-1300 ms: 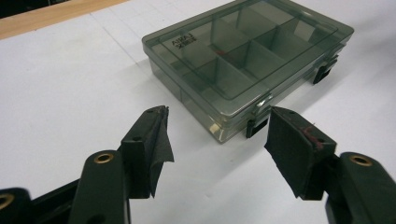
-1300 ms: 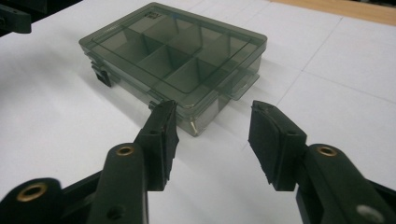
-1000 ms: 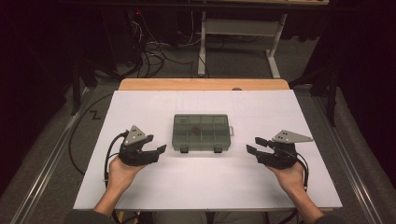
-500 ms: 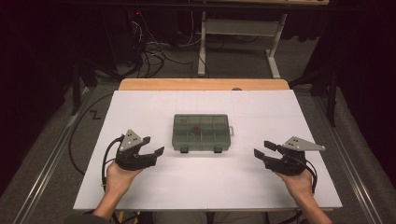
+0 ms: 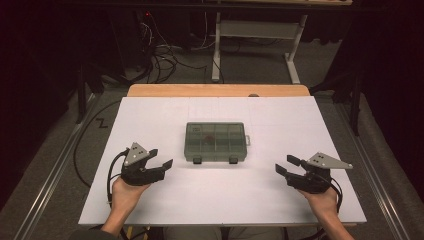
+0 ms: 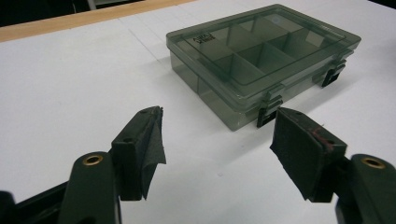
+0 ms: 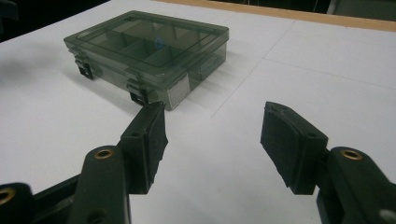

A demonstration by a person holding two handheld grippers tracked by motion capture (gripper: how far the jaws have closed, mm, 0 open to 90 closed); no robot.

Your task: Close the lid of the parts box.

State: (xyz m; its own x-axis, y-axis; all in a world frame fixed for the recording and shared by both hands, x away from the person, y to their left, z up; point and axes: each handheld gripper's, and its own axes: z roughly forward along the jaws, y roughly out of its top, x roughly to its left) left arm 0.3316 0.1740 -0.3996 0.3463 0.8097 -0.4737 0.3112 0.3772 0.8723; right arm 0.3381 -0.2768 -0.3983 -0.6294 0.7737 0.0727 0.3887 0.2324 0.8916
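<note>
One closed compartment box (image 5: 216, 142) is seen mid-frame on the tabletop (image 5: 280, 195), flanked by two grippers, left (image 5: 159, 161) and right (image 5: 284, 166), fingers spread wide, empty, having just been opening.

A lab setup — white-covered surface (image 5: 150, 200) under dark curtains, tangled cables (image 5: 160, 52) on the floor, metal frame (image 5: 255, 32) behind.

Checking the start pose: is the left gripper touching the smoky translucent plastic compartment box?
Apart. The high view shows bare white table between the left gripper and the box.
</note>
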